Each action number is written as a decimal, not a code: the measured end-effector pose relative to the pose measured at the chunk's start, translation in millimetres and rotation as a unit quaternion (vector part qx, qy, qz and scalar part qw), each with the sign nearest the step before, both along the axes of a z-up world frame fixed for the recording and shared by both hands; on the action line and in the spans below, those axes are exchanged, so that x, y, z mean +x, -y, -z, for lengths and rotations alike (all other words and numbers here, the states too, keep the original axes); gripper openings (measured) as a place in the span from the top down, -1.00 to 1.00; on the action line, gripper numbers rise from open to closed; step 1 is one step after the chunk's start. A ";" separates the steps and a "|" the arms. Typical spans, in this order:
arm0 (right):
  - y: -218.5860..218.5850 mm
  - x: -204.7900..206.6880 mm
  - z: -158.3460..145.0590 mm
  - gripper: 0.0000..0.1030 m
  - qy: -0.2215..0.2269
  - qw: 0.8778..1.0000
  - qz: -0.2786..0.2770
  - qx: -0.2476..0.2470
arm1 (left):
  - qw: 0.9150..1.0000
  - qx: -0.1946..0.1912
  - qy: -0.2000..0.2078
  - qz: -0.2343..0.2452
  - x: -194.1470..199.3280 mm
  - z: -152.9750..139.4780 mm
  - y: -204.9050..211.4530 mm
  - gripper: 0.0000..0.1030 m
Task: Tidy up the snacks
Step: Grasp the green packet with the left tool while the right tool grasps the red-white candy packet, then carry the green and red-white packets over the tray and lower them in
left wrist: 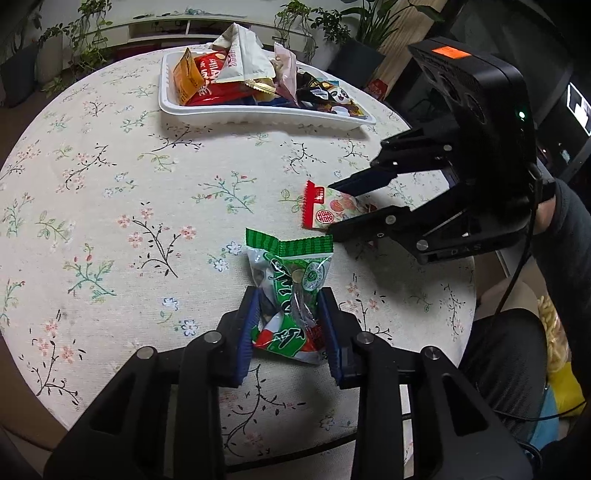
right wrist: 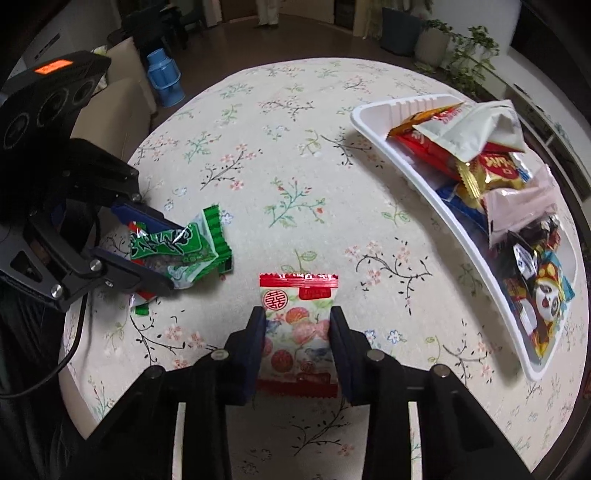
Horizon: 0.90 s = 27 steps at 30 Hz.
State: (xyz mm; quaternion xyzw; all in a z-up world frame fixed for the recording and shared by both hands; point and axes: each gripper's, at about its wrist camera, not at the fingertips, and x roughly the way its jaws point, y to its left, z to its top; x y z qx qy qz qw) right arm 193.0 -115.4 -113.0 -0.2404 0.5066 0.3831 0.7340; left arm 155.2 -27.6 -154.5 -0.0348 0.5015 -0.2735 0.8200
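A green snack packet [left wrist: 291, 291] lies on the floral tablecloth between the pads of my left gripper [left wrist: 288, 299], which pinches it; it also shows in the right wrist view [right wrist: 181, 251], as does the left gripper [right wrist: 170, 254]. A red-and-white snack packet [right wrist: 299, 328] sits between the pads of my right gripper [right wrist: 297, 317], which touch its sides. In the left wrist view this packet [left wrist: 325, 208] shows between the fingers of the right gripper [left wrist: 330, 208]. A white tray [left wrist: 258, 120] holds several snack packets at the far side; it also shows in the right wrist view [right wrist: 373, 122].
The round table [right wrist: 288, 155] has a floral cloth. Potted plants [left wrist: 85, 33] and a low shelf stand behind the tray. A blue container [right wrist: 164, 79] and a sofa sit on the floor beyond the table. A cable hangs at the table's right edge [left wrist: 517, 280].
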 end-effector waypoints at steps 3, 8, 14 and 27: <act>8.0 -8.7 -3.9 0.29 0.021 0.999 0.040 0.024 | 1.000 -0.003 0.002 -0.005 0.1 -1.0 -3.0 0.46; 31.4 -25.8 -13.1 0.29 0.038 0.990 0.111 0.075 | 1.000 -0.007 0.007 -0.009 -1.2 -3.3 -5.5 0.51; 54.5 -36.0 -25.6 0.29 0.051 0.974 0.182 0.123 | 1.000 -0.018 0.010 -0.017 -3.2 -8.1 -10.4 0.62; 59.8 -39.0 -37.3 0.29 0.082 0.958 0.226 0.156 | 0.999 -0.027 0.022 -0.025 -10.2 -18.0 -12.7 0.63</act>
